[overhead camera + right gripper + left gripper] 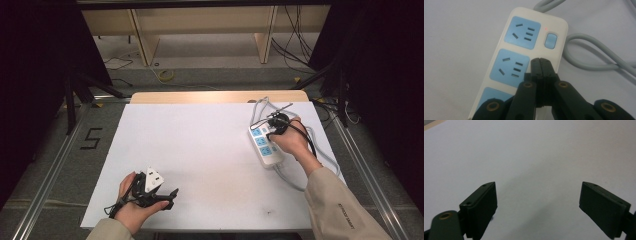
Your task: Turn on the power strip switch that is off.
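Right gripper view: white, blue-socketed power strip [524, 47]

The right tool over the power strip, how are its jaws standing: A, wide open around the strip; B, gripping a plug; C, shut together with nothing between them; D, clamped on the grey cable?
C: in the right gripper view the right tool has its jaws pressed together, tips above the power strip, beside the middle socket.

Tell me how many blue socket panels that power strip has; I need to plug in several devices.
3 on the power strip: one beside the blue switch, one in the middle, one at the near end, partly behind the right gripper.
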Available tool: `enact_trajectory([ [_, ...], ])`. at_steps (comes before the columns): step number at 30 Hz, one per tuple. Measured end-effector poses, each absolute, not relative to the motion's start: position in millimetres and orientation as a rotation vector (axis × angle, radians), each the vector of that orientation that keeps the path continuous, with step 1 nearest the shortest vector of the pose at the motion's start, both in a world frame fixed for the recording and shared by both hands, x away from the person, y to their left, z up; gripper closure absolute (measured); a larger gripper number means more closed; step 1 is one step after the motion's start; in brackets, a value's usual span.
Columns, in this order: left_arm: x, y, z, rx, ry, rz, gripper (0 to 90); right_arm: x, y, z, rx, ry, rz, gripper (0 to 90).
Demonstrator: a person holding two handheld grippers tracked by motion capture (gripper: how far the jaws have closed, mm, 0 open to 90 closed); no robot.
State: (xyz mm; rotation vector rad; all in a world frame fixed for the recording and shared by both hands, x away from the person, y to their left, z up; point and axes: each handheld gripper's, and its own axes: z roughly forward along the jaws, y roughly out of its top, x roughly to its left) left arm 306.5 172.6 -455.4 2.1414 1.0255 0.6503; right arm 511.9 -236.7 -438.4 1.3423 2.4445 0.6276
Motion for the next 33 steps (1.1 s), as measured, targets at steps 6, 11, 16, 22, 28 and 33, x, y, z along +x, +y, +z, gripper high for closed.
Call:
enact_trajectory([
  [6,306.5,172.4,-455.6,2.14,1.025,0.65,14.3,512.2,-234.6,-438.1,1.334,2.448,0.606,90.0],
  [11,306.3,172.3,-455.5,2.144,1.023,0.649,14.3,512.9,-234.8,-437.9,1.34,2.453,0.603,90.0],
  [16,306.4,171.9,-455.7,2.142,1.024,0.649,14.3,512.9,-234.3,-438.5,1.343,2.459,0.598,90.0],
  [22,306.5,171.7,-455.8,2.143,1.022,0.651,14.3,513.1,-235.3,-438.9,1.347,2.457,0.608,90.0],
  [28,306.5,171.6,-455.8,2.142,1.021,0.652,14.3,512.9,-234.5,-438.5,1.346,2.459,0.6,90.0],
  [33,306.4,171.9,-455.5,2.142,1.022,0.651,14.3,512.8,-234.5,-438.4,1.343,2.459,0.599,90.0],
])
